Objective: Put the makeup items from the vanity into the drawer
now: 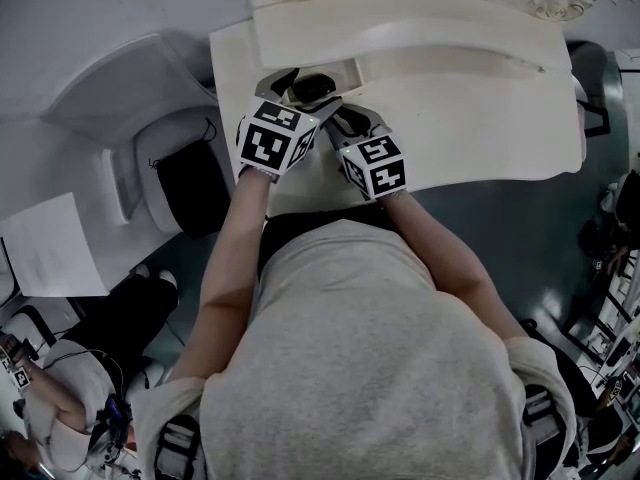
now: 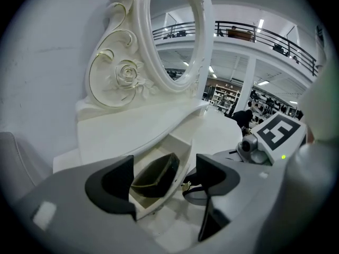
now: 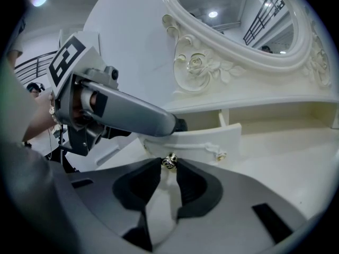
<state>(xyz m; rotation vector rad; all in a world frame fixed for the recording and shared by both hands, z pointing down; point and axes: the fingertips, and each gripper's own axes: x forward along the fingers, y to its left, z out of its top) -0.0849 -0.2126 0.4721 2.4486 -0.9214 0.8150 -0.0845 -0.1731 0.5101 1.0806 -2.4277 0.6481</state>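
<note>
1. Right gripper (image 3: 169, 169). Nearest, at 6 o'clock in its own view. The jaws were drawn in on the small gilt drawer knob (image 3: 169, 161) and pinched it from both sides. This hold was judged to steady the drawer or to ready it for sliding.

2. Drawer (image 3: 214, 139). It stood open beneath the vanity's raised shelf, with its front panel just beyond the right gripper at 12 o'clock. It was likely left open so items could go in from above.

3. Left gripper (image 2: 164, 168). At 9 o'clock of the right gripper in the head view. The jaws were spread wide with nothing between the pads, poised over the drawer's open top. This read as a releasing or reaching posture rather than a carrying one.

4. Dark case (image 2: 155, 176). The task's thing, lying inside the drawer and seen through the gap between the left jaws. Its exact kind could not be told.

5. Worktop (image 1: 480, 118). Pale, running from the drawer toward 3 o'clock. No further makeup item could be made out on it, so the task was judged near its end.

6. Mirror (image 2: 175, 36). Oval, farthest back at 12 o'clock, with a carved rose (image 2: 127, 74) at its base.
</note>
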